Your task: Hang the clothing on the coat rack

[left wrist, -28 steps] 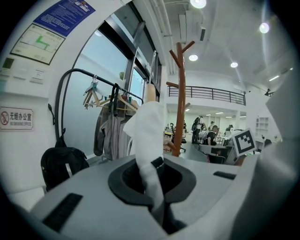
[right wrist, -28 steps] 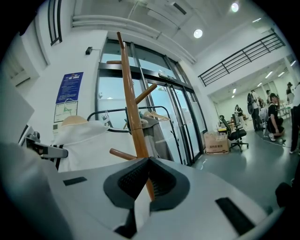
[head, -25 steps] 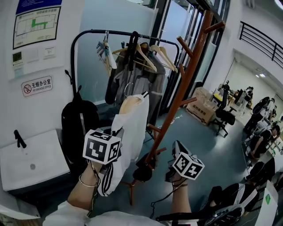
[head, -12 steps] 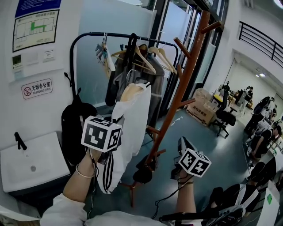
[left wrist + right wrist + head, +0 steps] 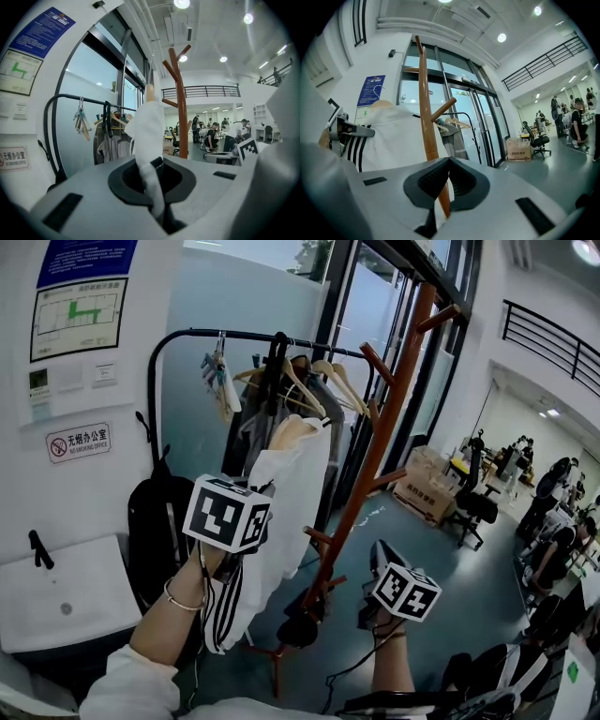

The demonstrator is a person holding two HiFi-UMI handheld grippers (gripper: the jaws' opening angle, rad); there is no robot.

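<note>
Head view alone: both tools are seen together, with the left gripper (image 5: 251, 507) raised at 10 o'clock of the right gripper (image 5: 378, 562). A black metal clothes rail (image 5: 216, 334) carrying wooden hangers and grey clothing is shown behind them, with a black backpack (image 5: 155, 512) below it.
Left gripper view alone: the pinch itself is shown. A fold of the white garment with black side stripes (image 5: 149, 126) is drawn down into the slot between the jaws, which the marker cube masks in the head view.
Right gripper view alone: the jaw tips are shown meeting, and the garment's striped edge is seen at 9 o'clock.
Left gripper state: clenched on the garment's fabric.
Right gripper state: closed tip to tip with nothing gripped. The post of the reddish-brown wooden coat rack with angled pegs (image 5: 424, 103) is seen only behind the jaws.
Garment's place: it is draped on a pale wooden hanger (image 5: 292, 430) and held up in the air, on no peg.
Garment to left gripper: it rises from the jaws towards 12 o'clock, and the striped part hangs down at 6 o'clock.
Garment to right gripper: it is kept well apart at 10 o'clock, with the rack's post between.
Garment to rack: it is just beside the post, at its 9 o'clock. Contact cannot be told.
</note>
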